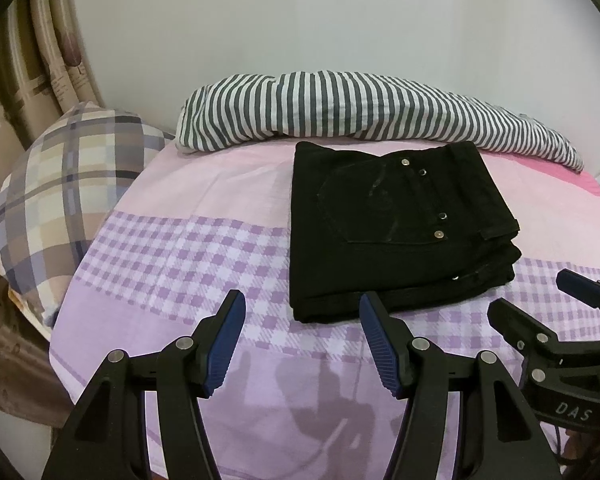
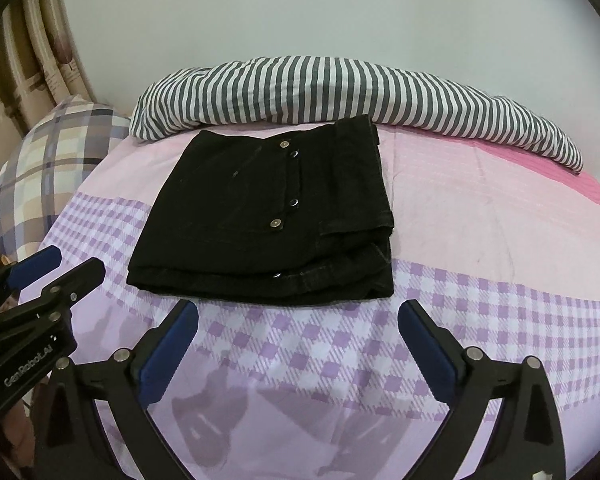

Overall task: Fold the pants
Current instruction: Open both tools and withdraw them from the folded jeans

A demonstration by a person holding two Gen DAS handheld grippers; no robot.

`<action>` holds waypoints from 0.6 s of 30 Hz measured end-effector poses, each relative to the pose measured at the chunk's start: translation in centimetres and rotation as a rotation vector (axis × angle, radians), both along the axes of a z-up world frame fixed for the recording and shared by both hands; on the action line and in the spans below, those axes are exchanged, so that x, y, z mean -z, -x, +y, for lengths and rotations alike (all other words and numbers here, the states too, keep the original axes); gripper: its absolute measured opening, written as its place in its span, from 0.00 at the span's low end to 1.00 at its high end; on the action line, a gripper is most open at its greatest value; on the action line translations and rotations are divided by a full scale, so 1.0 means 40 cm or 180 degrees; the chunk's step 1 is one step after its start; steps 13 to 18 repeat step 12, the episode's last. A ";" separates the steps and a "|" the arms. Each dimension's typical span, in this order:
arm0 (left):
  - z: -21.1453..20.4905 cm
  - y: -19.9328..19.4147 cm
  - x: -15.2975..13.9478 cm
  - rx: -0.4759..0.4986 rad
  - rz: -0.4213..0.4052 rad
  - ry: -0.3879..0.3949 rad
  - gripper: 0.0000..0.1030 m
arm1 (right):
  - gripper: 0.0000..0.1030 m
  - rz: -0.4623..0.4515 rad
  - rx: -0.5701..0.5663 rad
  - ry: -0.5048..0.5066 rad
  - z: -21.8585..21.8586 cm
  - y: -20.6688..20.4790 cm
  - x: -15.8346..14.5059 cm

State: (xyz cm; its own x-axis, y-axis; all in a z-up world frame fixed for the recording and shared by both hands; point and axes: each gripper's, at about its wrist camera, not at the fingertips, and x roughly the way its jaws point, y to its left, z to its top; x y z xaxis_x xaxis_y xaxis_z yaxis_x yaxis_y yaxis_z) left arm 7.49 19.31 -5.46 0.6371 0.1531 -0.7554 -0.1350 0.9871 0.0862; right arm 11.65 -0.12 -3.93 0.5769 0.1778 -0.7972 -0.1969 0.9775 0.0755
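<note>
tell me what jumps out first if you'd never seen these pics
The black pants, folded into a thick stack, lie mid-bed on the pink and purple checked sheet. Behind them a grey-and-white striped blanket runs along the wall. Both tools, left and right, hover open and empty just short of the pants.

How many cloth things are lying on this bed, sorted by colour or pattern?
Black: 1, the folded pants
Grey-and-white striped: 1, the rolled quilt
Plaid: 1, the pillow
Total: 3, lying on the pink and purple bedsheet

Pink-and-purple checked bed, folded black pants, striped blanket, plaid pillow
</note>
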 end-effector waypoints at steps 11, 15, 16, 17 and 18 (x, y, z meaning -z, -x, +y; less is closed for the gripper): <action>-0.004 0.001 0.004 0.0036 0.0011 0.0040 0.59 | 0.96 0.0042 -0.0025 0.0011 0.009 0.014 0.004; -0.004 0.001 0.005 0.0035 0.0012 0.0053 0.59 | 0.96 0.0044 -0.0022 0.0010 0.009 0.015 0.004; -0.004 0.001 0.005 0.0035 0.0012 0.0053 0.59 | 0.96 0.0044 -0.0022 0.0010 0.009 0.015 0.004; -0.004 0.001 0.005 0.0035 0.0012 0.0053 0.59 | 0.96 0.0044 -0.0022 0.0010 0.009 0.015 0.004; -0.004 0.001 0.005 0.0035 0.0012 0.0053 0.59 | 0.96 0.0044 -0.0022 0.0010 0.009 0.015 0.004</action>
